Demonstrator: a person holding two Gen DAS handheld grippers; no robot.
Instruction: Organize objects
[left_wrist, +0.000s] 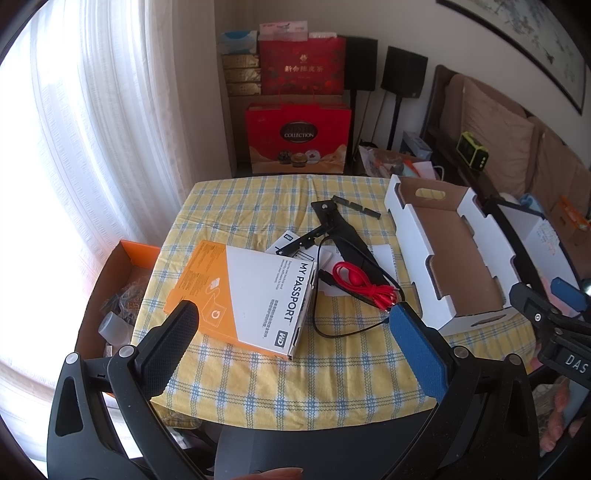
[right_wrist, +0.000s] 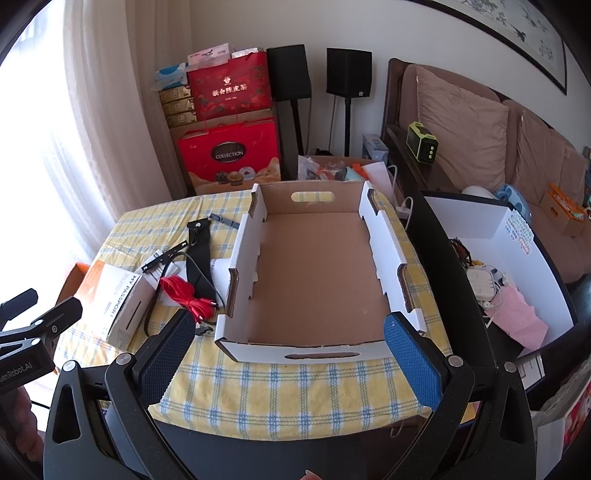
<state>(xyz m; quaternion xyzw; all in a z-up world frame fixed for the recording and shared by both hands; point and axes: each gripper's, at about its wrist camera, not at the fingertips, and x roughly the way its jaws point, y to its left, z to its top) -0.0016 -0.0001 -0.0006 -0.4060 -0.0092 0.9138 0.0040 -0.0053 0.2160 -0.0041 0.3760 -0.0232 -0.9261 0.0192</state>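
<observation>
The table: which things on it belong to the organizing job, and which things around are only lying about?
For the job: My Passport box, red cable, black cable, black bracket, cardboard tray.

Lying about: red gift bags, speakers, sofa cushions.

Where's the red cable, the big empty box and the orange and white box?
red cable (left_wrist: 356, 282), left wrist view, middle of its coil
cardboard tray (right_wrist: 317, 273), right wrist view, bare brown floor
Passport box (left_wrist: 258, 291), left wrist view, white lid

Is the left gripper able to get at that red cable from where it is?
Probably yes. The left gripper is open, and the red cable lies exposed on top of the clutter just ahead of it, though a black cable tangles alongside.
</observation>
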